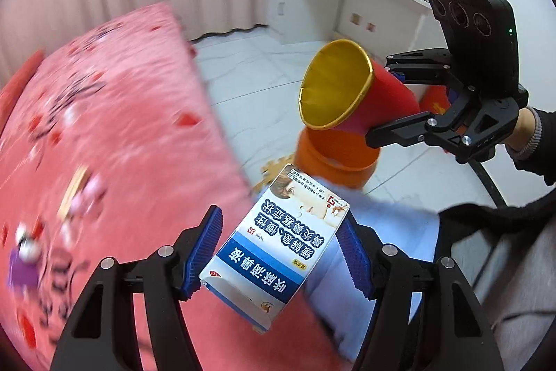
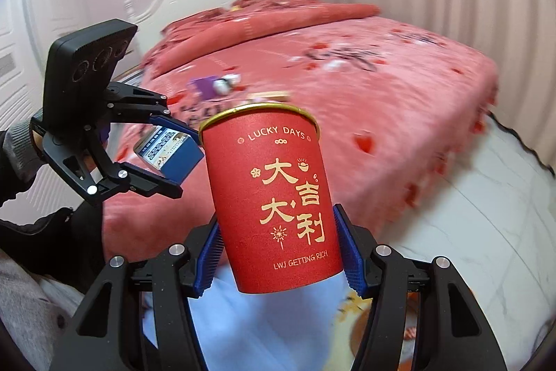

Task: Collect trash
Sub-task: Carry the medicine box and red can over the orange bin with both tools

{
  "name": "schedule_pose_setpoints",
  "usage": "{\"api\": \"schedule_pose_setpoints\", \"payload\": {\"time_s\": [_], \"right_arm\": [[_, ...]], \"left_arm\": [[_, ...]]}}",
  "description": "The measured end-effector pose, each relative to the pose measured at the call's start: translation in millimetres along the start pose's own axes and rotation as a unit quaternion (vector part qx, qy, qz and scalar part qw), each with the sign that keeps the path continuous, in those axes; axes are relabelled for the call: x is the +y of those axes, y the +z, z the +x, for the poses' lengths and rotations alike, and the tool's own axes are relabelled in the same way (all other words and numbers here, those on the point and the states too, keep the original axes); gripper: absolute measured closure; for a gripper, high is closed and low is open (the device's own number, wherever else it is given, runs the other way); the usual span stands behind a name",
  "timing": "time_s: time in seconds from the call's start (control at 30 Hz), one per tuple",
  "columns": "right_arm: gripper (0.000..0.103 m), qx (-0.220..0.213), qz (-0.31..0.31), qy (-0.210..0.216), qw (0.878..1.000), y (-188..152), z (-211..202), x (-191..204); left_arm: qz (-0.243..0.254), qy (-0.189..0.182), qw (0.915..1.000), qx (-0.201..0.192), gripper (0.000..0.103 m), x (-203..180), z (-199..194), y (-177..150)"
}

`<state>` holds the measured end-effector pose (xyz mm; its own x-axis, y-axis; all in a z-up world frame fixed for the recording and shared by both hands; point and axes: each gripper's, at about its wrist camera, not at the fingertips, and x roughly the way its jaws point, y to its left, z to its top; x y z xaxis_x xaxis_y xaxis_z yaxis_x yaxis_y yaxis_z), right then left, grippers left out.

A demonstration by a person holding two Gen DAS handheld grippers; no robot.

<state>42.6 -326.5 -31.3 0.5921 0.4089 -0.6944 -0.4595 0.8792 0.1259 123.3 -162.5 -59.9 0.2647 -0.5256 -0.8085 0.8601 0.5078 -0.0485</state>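
Both pickups looked done. The left gripper point(image 1: 278, 252) was clamped on the box point(image 1: 274, 249), a thin glossy carton in blue and white with printed text, held tilted between the ribbed blue pads point(image 1: 205, 249). The right gripper point(image 2: 278, 252) was clamped on the cup point(image 2: 274, 197), a matte red paper cylinder with gold lettering and a gold rim; from the left wrist view its lining showed yellow. An orange bin point(image 1: 333, 162), smooth and round, stood on the pale tiled floor just below the cup's mouth. What was left, I judged, was dropping both pieces in. The pink bed point(image 2: 382, 93) behind looked soft and fleecy, with small blurred bits still lying on it, possibly more trash.
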Motion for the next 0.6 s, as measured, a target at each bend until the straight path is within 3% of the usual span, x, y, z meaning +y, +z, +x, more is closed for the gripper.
{"api": "schedule_pose_setpoints", "payload": {"time_s": [0.27, 0.6], "right_arm": [[0.044, -0.005, 0.082, -0.076, 0.994, -46, -47, -85], [0.044, 0.001, 0.165, -0.144, 0.976, -106, -87, -167]], "left_arm": [[0.063, -0.059, 0.9962, -0.003, 0.036, -43, 63, 70], [0.101, -0.12, 0.9875, 0.014, 0.036, -80, 139, 122]]}}
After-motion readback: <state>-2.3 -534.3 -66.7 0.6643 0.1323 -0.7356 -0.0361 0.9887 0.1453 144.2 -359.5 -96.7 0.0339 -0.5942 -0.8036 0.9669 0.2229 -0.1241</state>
